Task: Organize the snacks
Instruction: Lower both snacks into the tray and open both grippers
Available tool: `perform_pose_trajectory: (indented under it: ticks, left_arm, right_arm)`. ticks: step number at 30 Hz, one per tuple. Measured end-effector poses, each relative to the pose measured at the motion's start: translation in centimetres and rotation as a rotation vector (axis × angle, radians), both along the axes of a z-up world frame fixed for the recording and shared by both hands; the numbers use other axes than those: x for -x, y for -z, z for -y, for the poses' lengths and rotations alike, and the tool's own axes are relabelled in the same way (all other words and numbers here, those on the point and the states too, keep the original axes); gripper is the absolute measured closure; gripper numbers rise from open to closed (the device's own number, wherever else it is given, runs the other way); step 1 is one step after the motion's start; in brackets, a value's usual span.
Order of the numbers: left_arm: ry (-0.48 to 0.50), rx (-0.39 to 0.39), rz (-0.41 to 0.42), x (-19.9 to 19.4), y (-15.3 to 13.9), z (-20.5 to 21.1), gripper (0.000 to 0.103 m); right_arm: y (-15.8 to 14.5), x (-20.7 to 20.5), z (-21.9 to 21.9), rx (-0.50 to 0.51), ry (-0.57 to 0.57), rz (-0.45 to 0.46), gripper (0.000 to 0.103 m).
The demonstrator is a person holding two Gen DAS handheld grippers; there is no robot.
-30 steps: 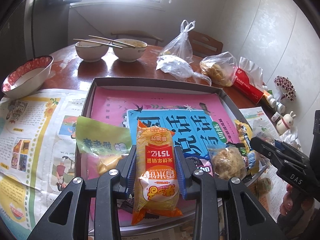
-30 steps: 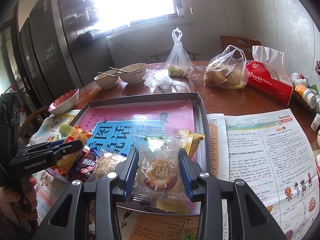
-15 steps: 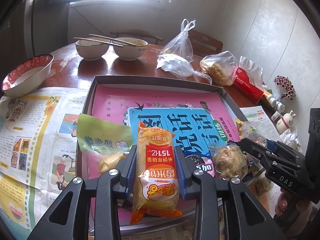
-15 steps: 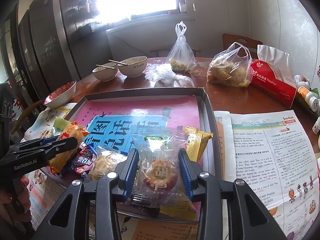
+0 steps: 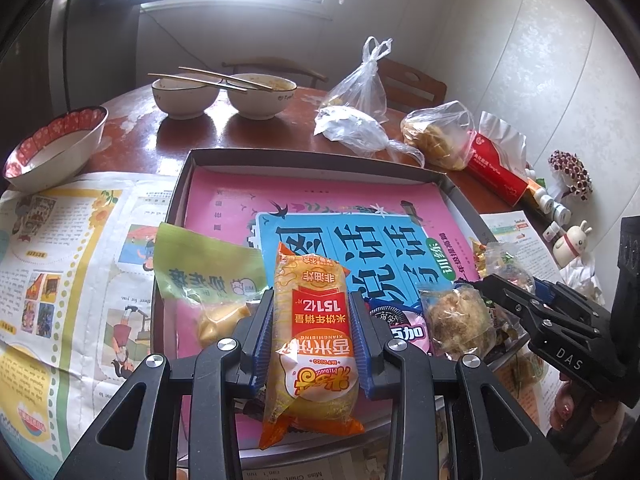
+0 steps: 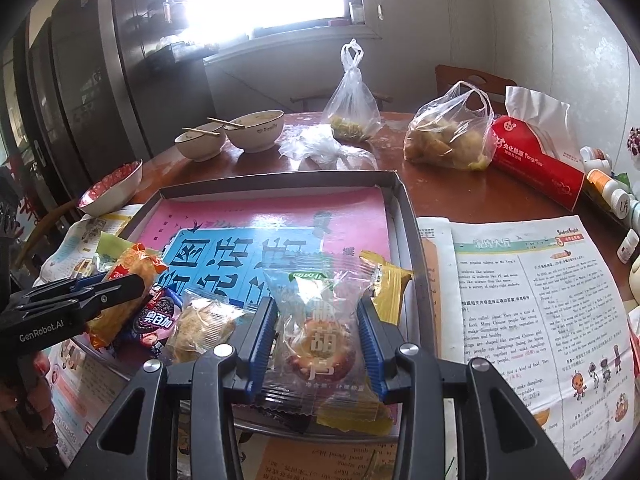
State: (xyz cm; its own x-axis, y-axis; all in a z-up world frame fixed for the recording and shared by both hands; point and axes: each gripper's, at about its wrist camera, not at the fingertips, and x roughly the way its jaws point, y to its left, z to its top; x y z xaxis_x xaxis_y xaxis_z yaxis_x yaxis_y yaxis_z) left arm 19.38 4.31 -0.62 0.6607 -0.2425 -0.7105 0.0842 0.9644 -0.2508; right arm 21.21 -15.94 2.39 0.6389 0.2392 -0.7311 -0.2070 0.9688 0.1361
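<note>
My left gripper is shut on an orange rice-cracker pack over the near edge of the grey tray. My right gripper is shut on a clear-wrapped pastry pack over the tray's near right part. In the tray lie a green pack, a dark cookie pack, a clear pack with a fluffy cake and a yellow pack. The right gripper also shows in the left wrist view, and the left gripper in the right wrist view.
Two bowls with chopsticks, a red-rimmed bowl, plastic food bags and a red tissue pack stand on the far table. Newspapers lie left and right of the tray. Small bottles stand at the far right.
Both grippers have stayed shut on their packs and moved slightly forward over the tray. The right gripper has come closer to the left one.
</note>
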Motion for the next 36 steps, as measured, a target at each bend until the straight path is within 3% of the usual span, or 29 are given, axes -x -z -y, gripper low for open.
perform_pose_trajectory:
  ticks: [8, 15, 22, 36]
  left_arm:
    - [0.001, -0.002, -0.002, 0.0, 0.0, 0.0, 0.067]
    - [0.003, 0.002, -0.006, 0.1, -0.1, 0.3, 0.067]
    - [0.012, 0.042, -0.012, 0.3, -0.4, 0.1, 0.067]
    - [0.009, 0.028, -0.006, 0.6, -1.1, 0.4, 0.063]
  right_arm:
    - [0.0, 0.1, 0.1, -0.014, -0.003, -0.012, 0.06]
    - [-0.5, 0.6, 0.4, -0.029, -0.004, -0.004, 0.049]
    - [-0.8, 1.1, 0.7, -0.028, -0.001, 0.003, 0.048]
    - [-1.5, 1.7, 1.1, -0.022, 0.001, 0.032, 0.045]
